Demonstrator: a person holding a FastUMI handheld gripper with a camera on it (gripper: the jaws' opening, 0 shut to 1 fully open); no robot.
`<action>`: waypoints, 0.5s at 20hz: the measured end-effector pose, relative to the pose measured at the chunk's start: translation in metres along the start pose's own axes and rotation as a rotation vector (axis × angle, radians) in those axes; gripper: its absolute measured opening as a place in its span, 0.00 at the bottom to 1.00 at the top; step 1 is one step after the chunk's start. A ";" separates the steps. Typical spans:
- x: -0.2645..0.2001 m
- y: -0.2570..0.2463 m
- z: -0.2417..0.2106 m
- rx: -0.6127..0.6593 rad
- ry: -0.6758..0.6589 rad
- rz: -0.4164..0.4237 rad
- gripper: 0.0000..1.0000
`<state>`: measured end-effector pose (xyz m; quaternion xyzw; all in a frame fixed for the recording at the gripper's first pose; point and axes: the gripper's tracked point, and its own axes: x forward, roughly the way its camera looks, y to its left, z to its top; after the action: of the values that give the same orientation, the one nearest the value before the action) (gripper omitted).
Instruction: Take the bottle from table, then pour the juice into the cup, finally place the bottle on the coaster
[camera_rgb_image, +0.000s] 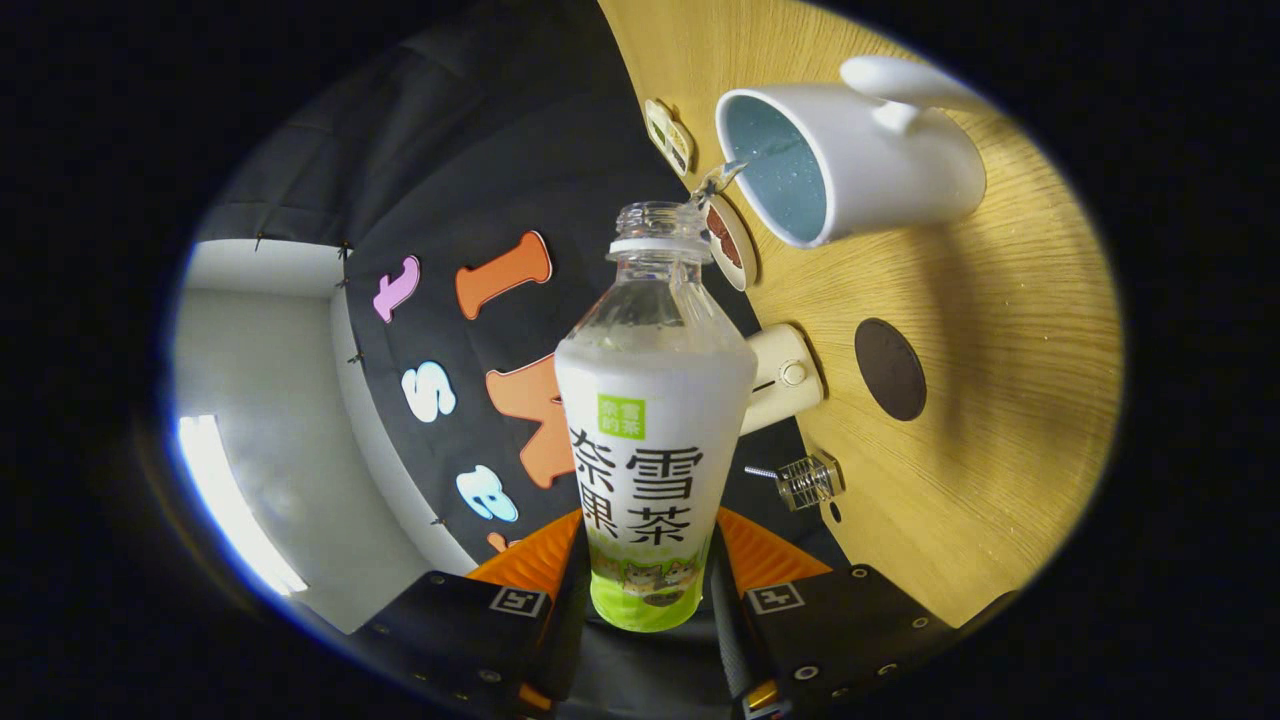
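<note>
We hold the bottle (655, 420) pinched between both fingers of the gripper (648, 590), its long axis running straight ahead of them. It is tipped sideways, and liquid streams from its open mouth into the white cup (850, 160) just beyond. The dark round coaster (890, 369) lies nearby on the wooden surface (1000, 400), beside the bottle's middle.

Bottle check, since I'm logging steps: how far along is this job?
Done: the bottle is off the table, clamped between both fingers of the gripper. In hand: it is tipped toward the white cup, with liquid leaving its open mouth at the cup's rim. Left: finish pouring, then set the bottle on the dark round coaster, still bare.
</note>
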<state>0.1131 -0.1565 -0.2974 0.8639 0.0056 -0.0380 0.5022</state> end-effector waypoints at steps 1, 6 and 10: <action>0.000 0.003 0.001 0.010 -0.001 0.000 0.58; 0.002 -0.002 0.004 0.029 -0.006 -0.014 0.58; -0.002 -0.004 0.004 0.074 -0.009 -0.021 0.58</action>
<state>0.1104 -0.1582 -0.3029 0.8817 0.0110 -0.0476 0.4693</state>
